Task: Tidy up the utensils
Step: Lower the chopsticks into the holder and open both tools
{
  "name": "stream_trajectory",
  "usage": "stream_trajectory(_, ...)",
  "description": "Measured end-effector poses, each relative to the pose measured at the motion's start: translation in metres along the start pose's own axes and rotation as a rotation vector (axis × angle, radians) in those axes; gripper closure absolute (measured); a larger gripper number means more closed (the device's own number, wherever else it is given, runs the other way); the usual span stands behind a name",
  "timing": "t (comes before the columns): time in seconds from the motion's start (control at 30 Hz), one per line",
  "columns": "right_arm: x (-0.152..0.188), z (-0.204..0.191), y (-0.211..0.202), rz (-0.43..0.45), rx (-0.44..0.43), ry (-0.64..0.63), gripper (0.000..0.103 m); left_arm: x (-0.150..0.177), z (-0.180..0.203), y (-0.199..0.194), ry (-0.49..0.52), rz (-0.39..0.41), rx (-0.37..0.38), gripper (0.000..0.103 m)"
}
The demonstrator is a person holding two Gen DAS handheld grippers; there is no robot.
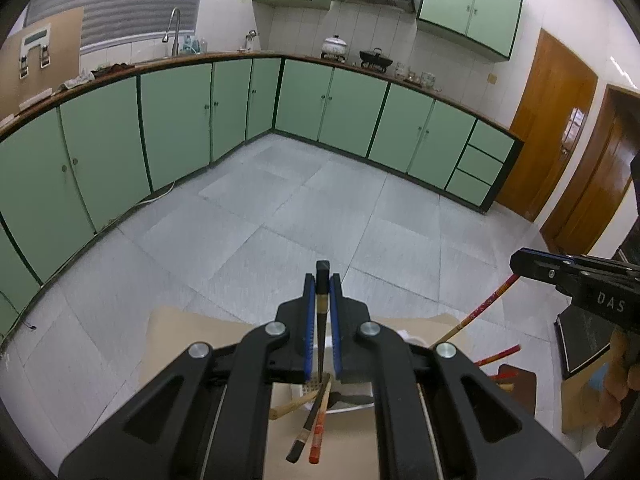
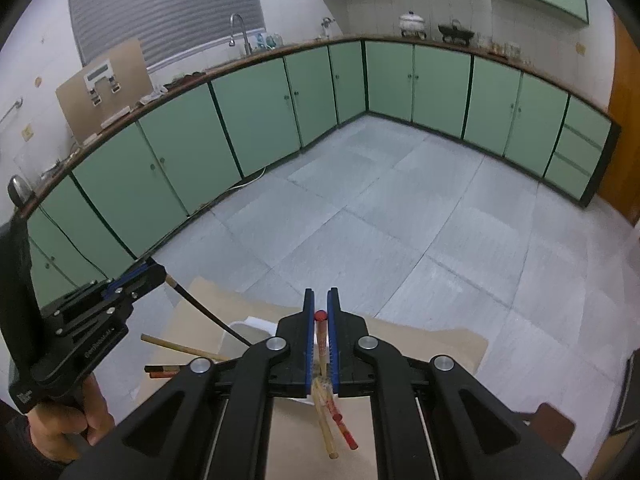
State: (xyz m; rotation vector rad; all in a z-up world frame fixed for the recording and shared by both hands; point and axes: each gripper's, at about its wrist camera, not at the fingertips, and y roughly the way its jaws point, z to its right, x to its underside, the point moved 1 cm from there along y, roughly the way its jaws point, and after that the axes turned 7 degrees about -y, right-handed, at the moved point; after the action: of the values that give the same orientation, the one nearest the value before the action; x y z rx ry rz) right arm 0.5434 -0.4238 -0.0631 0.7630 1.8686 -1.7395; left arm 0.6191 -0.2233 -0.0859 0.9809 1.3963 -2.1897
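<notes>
My left gripper point(image 1: 322, 280) is shut on a dark chopstick point(image 1: 322, 272) with a black cap, which points down into a white holder point(image 1: 352, 409) on the tan table. Several other chopsticks point(image 1: 316, 428) lean out of that holder. My right gripper point(image 2: 321, 296) is shut on a red chopstick point(image 2: 320, 316) over the same white holder point(image 2: 250, 326). In the left wrist view the right gripper point(image 1: 516, 262) stands at the right with its red chopstick point(image 1: 484, 308) slanting down. The right wrist view shows the left gripper point(image 2: 158, 270) at the left, its dark chopstick point(image 2: 200, 306) running to the holder.
Loose chopsticks point(image 2: 180, 348) stick out to the left of the holder. A brown wooden board point(image 1: 516, 384) and a black box point(image 1: 580, 340) lie at the table's right. A hand point(image 2: 72, 428) holds the left gripper's handle. Green cabinets point(image 1: 176, 120) ring the grey tiled floor beyond.
</notes>
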Motion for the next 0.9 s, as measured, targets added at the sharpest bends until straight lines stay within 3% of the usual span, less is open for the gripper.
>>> stream_trajectory(0.1, 0.01, 0.003, 0.009, -0.033, -0.03, 0.02, 0.096, 0.007, -0.006, 0.001, 0.0, -0.004, -0.02, 0.095)
stream_trajectory(0.23, 0.018, 0.006, 0.006, -0.034, -0.021, 0.014, 0.092, 0.009, -0.011, -0.004, -0.01, 0.006, -0.039, 0.071)
stream_trajectory(0.33, 0.019, 0.007, 0.0, -0.024, -0.017, 0.023, 0.092, 0.009, -0.012, -0.012, -0.006, 0.007, -0.04, 0.07)
stream_trajectory(0.57, 0.028, 0.005, -0.027, 0.026, -0.006, 0.016, 0.091, 0.014, -0.016, -0.038, 0.005, 0.03, -0.045, 0.058)
stream_trajectory(0.67, 0.037, 0.001, -0.042, 0.059, 0.001, 0.007, 0.09, 0.021, -0.018, -0.05, 0.009, 0.038, -0.056, 0.046)
stream_trajectory(0.8, 0.061, -0.004, -0.063, 0.113, 0.016, 0.023, 0.077, 0.04, -0.023, -0.071, 0.018, 0.054, -0.062, 0.033)
stream_trajectory(0.87, 0.076, -0.008, -0.071, 0.133, 0.027, 0.027, 0.062, 0.055, -0.024, -0.084, 0.031, 0.066, -0.073, 0.024)
stream_trajectory(0.9, 0.089, -0.012, -0.077, 0.15, 0.056, 0.028, 0.048, 0.063, -0.024, -0.089, 0.043, 0.068, -0.074, 0.019)
